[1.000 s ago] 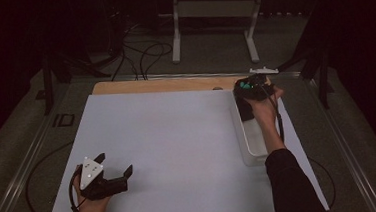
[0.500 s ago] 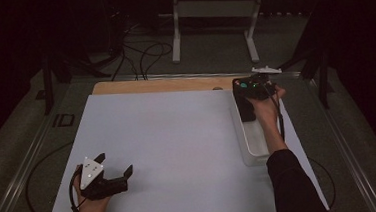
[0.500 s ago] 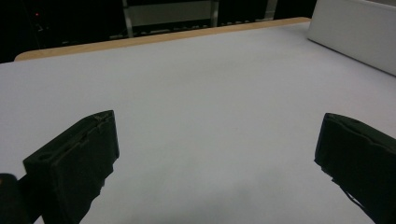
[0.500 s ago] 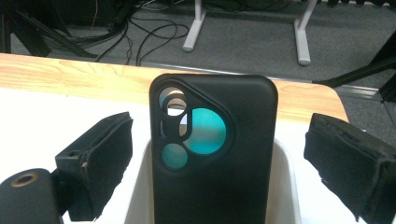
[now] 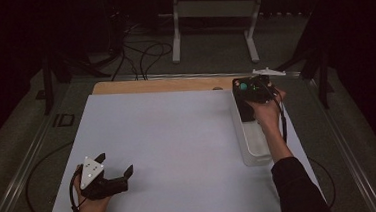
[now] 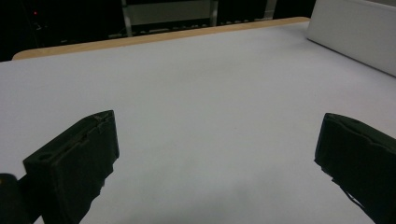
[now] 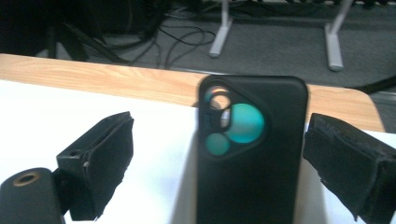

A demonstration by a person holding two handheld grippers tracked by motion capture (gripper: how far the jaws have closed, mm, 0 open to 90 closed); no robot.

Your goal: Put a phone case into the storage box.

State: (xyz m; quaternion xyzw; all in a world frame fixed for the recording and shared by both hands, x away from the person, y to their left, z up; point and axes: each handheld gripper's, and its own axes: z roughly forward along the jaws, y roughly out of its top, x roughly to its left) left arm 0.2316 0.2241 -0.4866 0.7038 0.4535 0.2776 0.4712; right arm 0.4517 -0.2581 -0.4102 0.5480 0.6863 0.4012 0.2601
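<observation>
At the far end of the clear tray, on the right side of the worktop, a black phone case stands between the jaws of the right tongs. Its long axis runs up and away from the tongs, camera cut-out at the top. The jaws stand wide, with a clear gap on each side of the case, so it is not yet gripped; closing them squarely across its width looks like the next move. The right hand is right at the case, while the left tongs rest well apart from the tray, near the worktop's front left corner, also wide and empty.

The high view places the tray and both hands. The right gripper view shows the gaps beside the case — and its teal lens openings.
</observation>
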